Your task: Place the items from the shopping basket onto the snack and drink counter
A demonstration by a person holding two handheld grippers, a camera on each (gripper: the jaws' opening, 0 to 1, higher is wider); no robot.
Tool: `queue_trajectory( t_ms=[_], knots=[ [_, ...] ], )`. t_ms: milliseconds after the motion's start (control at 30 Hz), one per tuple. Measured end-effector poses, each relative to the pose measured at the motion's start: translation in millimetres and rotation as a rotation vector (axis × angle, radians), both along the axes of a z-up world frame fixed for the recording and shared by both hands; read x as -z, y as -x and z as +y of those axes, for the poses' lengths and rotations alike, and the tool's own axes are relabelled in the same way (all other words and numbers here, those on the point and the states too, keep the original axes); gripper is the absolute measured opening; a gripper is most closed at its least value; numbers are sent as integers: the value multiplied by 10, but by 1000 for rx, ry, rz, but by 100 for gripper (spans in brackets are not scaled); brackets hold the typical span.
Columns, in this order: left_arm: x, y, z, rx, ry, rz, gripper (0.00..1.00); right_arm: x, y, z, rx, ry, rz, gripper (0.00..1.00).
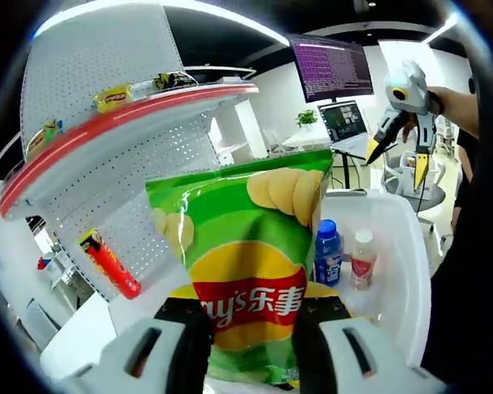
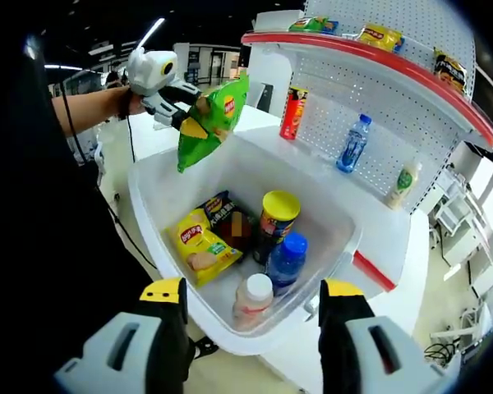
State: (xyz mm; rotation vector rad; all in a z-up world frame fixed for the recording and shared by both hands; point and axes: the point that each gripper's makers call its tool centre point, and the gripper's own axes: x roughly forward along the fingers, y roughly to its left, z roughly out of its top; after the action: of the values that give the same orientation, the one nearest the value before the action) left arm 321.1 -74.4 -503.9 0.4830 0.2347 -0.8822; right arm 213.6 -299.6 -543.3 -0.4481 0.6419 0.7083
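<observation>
My left gripper (image 1: 251,328) is shut on a green Lay's chips bag (image 1: 246,263), which stands upright in front of the counter shelf. In the right gripper view the left gripper (image 2: 195,117) holds this green bag (image 2: 218,115) above the far left corner of the white basket (image 2: 152,201). My right gripper (image 2: 253,289) hangs open above the basket's near edge with nothing between its jaws. It shows high at the right (image 1: 394,164). Inside the basket lie a yellow chips bag (image 2: 201,246), a dark packet (image 2: 223,209), a yellow-lidded can (image 2: 278,217), a blue-capped bottle (image 2: 286,258) and a white bottle (image 2: 253,305).
On the white counter (image 2: 378,238) stand a red can (image 2: 293,112), a blue bottle (image 2: 353,143) and a white bottle with a green label (image 2: 402,185). The red-edged upper shelf (image 2: 394,66) carries snack packets. A person's arm reaches in at the left. Monitors (image 1: 333,70) stand behind.
</observation>
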Motion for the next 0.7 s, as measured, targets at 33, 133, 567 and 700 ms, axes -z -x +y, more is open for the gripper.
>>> queue_trajectory(
  t_ms=[33, 133, 567, 700],
  knots=[
    [-41, -6, 12, -10, 10, -6, 39, -3, -3, 8, -3, 1, -1, 63],
    [-167, -16, 49, -44, 36, -22, 39, -8, -13, 36, -11, 0, -2, 63],
    [-931, -131, 285, -222, 149, -157, 39, 0, 12, 90, -33, -7, -7, 63],
    [-1111, -153, 324, -250, 179, -163, 39, -1, 33, 104, -40, -8, -7, 63]
  ],
)
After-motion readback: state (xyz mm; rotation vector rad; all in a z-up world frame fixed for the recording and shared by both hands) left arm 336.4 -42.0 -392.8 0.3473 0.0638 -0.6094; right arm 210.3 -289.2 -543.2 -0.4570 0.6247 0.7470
